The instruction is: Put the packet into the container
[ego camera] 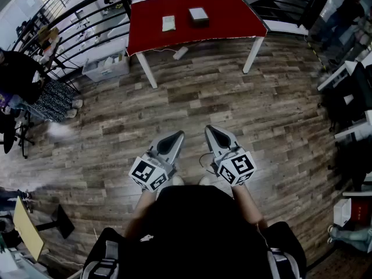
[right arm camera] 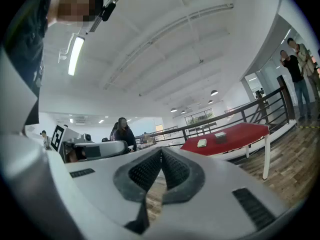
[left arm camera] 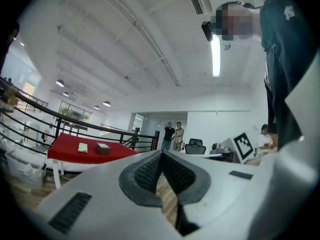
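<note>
A pale green packet (ego camera: 168, 22) lies on the red table (ego camera: 226, 21), with a small dark box-like container (ego camera: 199, 15) to its right. Both also show far off in the left gripper view, the packet (left arm camera: 82, 147) beside the container (left arm camera: 102, 147), and in the right gripper view, the packet (right arm camera: 202, 143) beside the container (right arm camera: 220, 136). My left gripper (ego camera: 176, 135) and right gripper (ego camera: 210, 129) hang close to my body, well short of the table, over the wooden floor. Both are shut with nothing between the jaws (left arm camera: 161, 156) (right arm camera: 161, 152).
A black railing (ego camera: 87, 10) runs behind the table. A grey bin (ego camera: 106, 66) sits on the floor at the table's left leg. A seated person (ego camera: 20, 77) is at the far left, others (ego camera: 343, 10) stand at the far right. Desks (ego camera: 349, 92) line the right side.
</note>
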{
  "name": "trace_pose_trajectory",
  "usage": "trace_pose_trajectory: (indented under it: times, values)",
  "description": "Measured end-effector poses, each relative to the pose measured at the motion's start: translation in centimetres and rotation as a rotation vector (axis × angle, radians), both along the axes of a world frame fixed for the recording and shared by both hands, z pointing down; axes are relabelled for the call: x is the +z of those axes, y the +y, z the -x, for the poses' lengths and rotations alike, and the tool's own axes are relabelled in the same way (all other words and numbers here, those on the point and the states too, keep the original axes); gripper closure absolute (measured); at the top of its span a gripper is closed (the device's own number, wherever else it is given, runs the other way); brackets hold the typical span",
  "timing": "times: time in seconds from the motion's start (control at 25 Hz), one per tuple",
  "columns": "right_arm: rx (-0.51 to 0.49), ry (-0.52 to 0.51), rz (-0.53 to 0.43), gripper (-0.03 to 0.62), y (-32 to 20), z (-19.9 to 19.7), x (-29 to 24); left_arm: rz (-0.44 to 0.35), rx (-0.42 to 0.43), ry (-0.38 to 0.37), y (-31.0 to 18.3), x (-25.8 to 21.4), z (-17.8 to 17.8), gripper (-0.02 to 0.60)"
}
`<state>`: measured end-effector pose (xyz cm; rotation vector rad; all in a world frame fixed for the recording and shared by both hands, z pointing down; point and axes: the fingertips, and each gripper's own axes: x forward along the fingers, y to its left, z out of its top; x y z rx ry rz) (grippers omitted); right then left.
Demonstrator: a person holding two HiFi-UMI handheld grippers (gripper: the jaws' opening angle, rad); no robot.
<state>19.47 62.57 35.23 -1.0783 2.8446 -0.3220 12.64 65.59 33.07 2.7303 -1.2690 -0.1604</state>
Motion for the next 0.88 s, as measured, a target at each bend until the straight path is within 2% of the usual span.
trace_pose_trajectory:
  times: [0.36, 0.6, 0.88]
  values:
    - [-0.003, 0.019, 0.025, 0.574, -1.5, -3.8, 2.1, 0.037, -0.036, -0.032, -0.7, 0.3, -3.5, 0.574]
    - [-0.018, 0.017, 0.017, 0.574, -3.1, -3.8, 2.1, 0.004, -0.042, -0.02, -3.0, 0.6, -2.9, 0.574]
    - [0.008, 0.051, 0.025, 0.574, -7.4, -2.7, 2.9, 0.025, -0.054, -0.026, -7.4, 0.4, -1.8, 0.575]
